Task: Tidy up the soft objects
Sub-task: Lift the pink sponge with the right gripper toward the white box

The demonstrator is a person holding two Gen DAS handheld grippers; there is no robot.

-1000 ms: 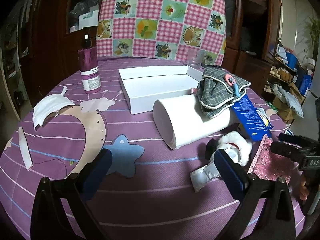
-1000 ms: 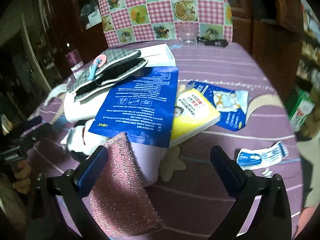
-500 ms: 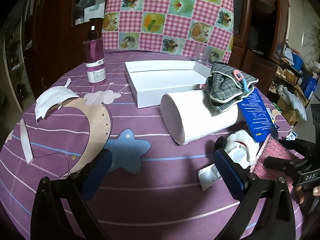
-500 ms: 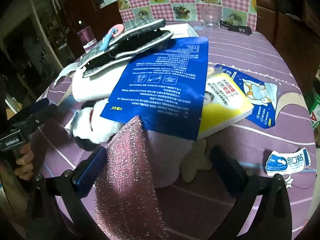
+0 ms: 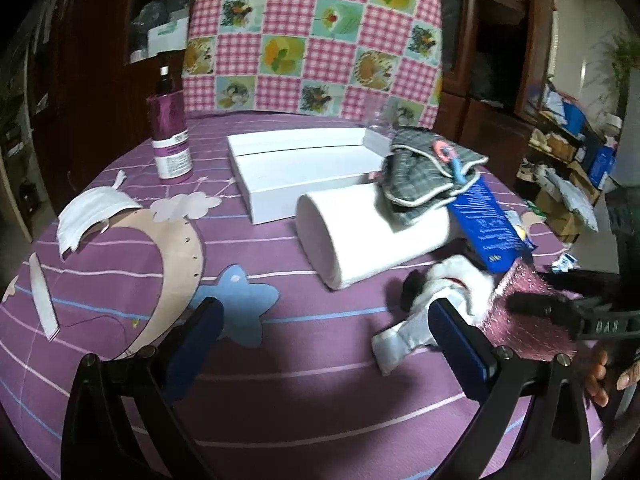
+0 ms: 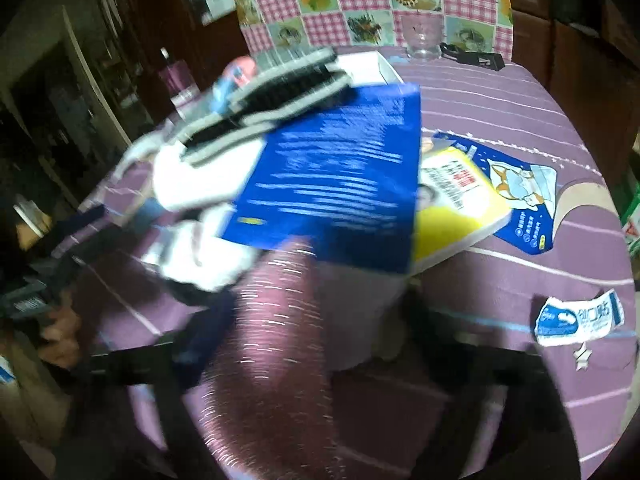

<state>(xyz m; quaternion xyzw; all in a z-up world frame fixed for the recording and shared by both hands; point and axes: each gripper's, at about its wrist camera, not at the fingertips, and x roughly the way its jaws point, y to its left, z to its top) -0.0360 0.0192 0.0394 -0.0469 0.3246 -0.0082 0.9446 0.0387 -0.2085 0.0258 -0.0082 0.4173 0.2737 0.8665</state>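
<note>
Left wrist view: the left gripper [image 5: 326,330] hovers with its blue-padded jaws spread wide and nothing between them, over a round table [image 5: 304,400] draped in a purple striped cloth. A white roll [image 5: 372,236] lies on its side at centre, with a grey plaid pouch [image 5: 428,172] resting on its far right end and a blue packet [image 5: 488,232] leaning beside it. Behind the roll sits a white box [image 5: 304,172]; a purple bottle [image 5: 170,140] stands far left, and a white face mask [image 5: 92,216] lies at the left edge. Near right, a white plush toy [image 5: 456,284] sits just beside a pink glittery sponge cloth [image 5: 528,312], where the right gripper [image 5: 560,304] reaches in from the right edge, a hand [image 5: 604,372] behind it.

Right wrist view, heavily blurred: the right gripper [image 6: 316,344] is closing, with the pink sponge cloth [image 6: 276,352] lying between its jaws; whether the pads press it yet cannot be told. The blue packet [image 6: 340,188] overlaps the cloth's far end and a yellow book [image 6: 456,204] to its right. The plush toy [image 6: 200,256] is just left of the cloth, the plaid pouch [image 6: 280,84] farther back. A small white-and-blue wrapper [image 6: 576,316] lies at the near right.
</note>
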